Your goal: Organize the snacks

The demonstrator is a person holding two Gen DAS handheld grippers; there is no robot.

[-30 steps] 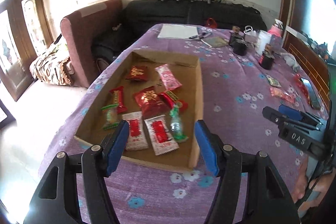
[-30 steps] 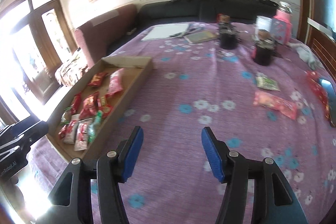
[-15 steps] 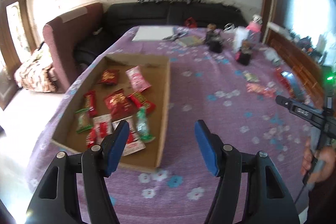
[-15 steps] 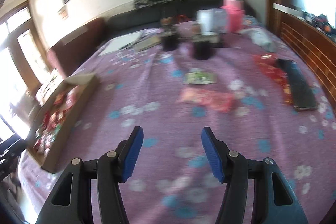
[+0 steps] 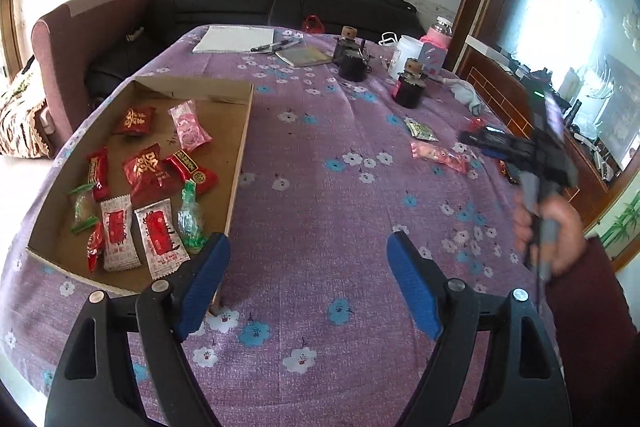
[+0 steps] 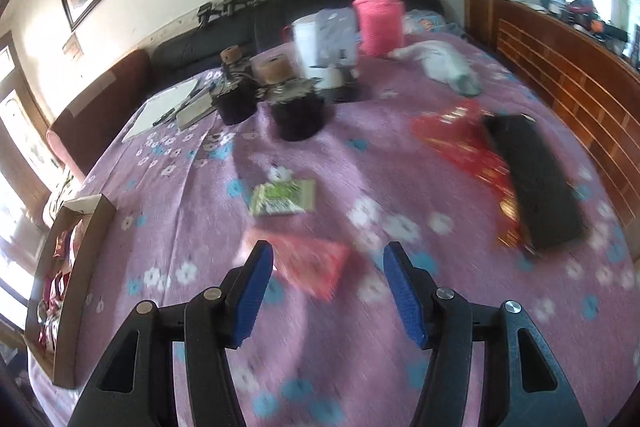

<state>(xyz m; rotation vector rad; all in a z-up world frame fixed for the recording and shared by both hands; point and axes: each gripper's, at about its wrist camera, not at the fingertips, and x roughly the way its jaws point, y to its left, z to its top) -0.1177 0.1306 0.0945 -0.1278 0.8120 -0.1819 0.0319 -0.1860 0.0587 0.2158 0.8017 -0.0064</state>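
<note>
Task looks mostly done, w/ a few pieces left. The cardboard tray (image 5: 240,147) at the left edge of the tabletop (image 5: 320,207) already holds about ten wrapped snacks: red packets, a pink one, two white-and-red ones, green candies. Still loose on the purple floral cloth: a pink snack packet (image 6: 308,263), a green snack packet (image 6: 284,199) just beyond it, and red wrappers (image 6: 460,147) lying against and partly under a black phone-like slab (image 6: 532,183) toward the right side. The left claw (image 5: 308,283) hovers above bare cloth just beside the tray's near right corner, jaws opening, nothing between them. The right claw (image 6: 328,291) is released, jaws apart and empty, w/ the pink packet lying right ahead of its fingertips; view is blurred, so can't tell if it touches the packet, prob not yet. Judging from that, the pink packet is next to be picked and carried to the tray, then the green one and the red wrappers. Jars, bottle, notebook at the far end aren't snacks, likely stay put.
</note>
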